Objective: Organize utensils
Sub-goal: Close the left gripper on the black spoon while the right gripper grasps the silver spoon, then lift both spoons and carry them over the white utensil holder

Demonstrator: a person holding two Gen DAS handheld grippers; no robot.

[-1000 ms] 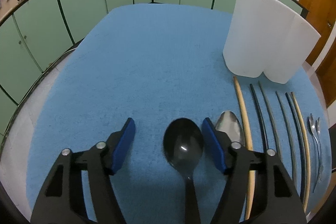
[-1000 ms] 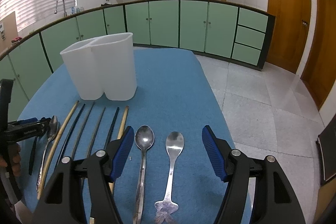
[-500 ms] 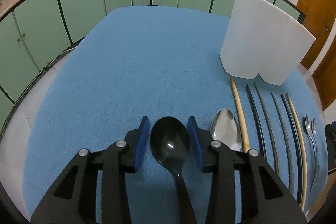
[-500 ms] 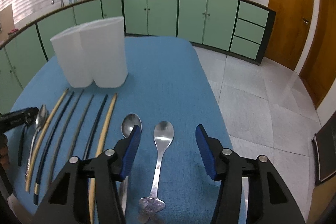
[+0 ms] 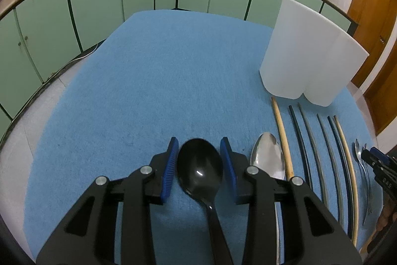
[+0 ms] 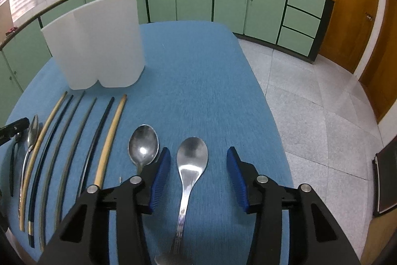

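A black spoon (image 5: 199,165) lies on the blue table cover (image 5: 161,66), and my left gripper (image 5: 199,160) is shut on its bowl with both blue pads against the rim. A steel spoon (image 6: 192,155) lies between the fingers of my right gripper (image 6: 197,165). Those jaws are closing and the pads stand clear of the spoon on both sides. A second steel spoon (image 6: 143,143) lies just left of the right gripper's left finger. Another steel spoon (image 5: 268,155) rests to the right of the left gripper.
A white two-compartment holder (image 5: 302,54) (image 6: 99,41) stands upright behind a row of several chopsticks (image 5: 307,148) (image 6: 74,140). The table's right edge (image 6: 273,116) drops to a tiled floor. Green cabinets line the far walls.
The left jaws closed from wide apart onto the black spoon's bowl. The right gripper sank toward the steel spoon and its jaws narrowed around it.
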